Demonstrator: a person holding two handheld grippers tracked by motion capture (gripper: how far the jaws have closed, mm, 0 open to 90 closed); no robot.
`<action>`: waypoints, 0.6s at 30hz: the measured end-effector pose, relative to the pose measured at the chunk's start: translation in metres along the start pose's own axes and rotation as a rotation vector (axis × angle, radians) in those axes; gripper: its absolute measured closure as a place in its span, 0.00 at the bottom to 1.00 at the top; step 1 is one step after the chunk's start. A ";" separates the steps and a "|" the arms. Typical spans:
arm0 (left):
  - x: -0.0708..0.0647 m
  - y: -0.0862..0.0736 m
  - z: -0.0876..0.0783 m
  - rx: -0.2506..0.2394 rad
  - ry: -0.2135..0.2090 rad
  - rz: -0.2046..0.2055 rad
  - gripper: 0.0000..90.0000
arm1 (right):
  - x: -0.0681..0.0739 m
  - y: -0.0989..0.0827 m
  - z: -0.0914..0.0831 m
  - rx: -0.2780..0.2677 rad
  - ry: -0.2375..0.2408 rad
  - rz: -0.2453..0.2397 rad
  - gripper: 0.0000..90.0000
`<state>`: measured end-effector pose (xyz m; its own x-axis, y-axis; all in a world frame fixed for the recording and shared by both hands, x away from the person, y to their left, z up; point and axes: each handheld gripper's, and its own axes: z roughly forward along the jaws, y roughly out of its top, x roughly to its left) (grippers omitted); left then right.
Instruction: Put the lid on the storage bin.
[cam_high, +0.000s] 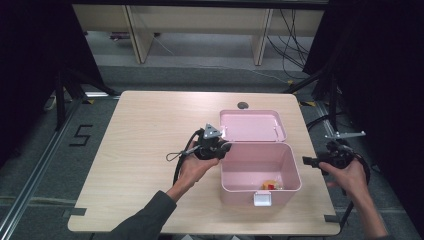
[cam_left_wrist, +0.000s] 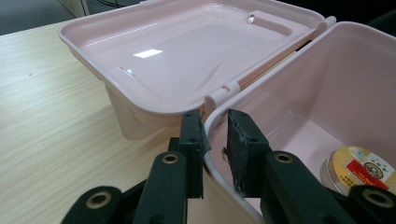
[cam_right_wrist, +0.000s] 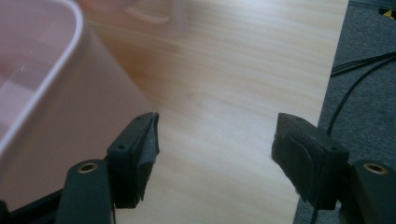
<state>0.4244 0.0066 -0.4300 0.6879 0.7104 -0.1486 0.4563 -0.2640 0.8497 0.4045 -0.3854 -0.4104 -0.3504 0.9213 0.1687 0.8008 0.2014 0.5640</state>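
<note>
Pink plastic, glossy, one box (cam_high: 260, 172) sits on the right half of the wooden table (cam_high: 150, 150), its lid (cam_high: 252, 125) thrown fully back and lying flat behind it. Inside lies one round tin (cam_left_wrist: 362, 168) with a gold, red and white label, near the front wall. Two grippers are in play. The left gripper (cam_left_wrist: 215, 140) straddles the box's left rim by the hinge, jaws nearly closed and pinching the wall. The right gripper (cam_right_wrist: 215, 144) hangs just beside the box's right side at the table edge, jaws spread wide, holding nothing.
</note>
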 end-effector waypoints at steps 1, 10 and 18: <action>0.000 0.000 0.000 0.001 -0.005 -0.001 0.84 | -0.001 0.004 0.001 -0.010 -0.002 -0.013 0.36; 0.000 0.000 -0.001 0.007 0.004 0.009 0.84 | 0.004 0.063 0.000 0.030 -0.035 -0.057 0.43; 0.000 -0.001 -0.001 0.005 0.004 0.012 0.84 | 0.020 0.108 0.008 0.062 -0.041 -0.061 0.54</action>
<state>0.4240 0.0075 -0.4303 0.6908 0.7101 -0.1363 0.4507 -0.2755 0.8491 0.4875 -0.3422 -0.3528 -0.3808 0.9191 0.1017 0.8076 0.2770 0.5207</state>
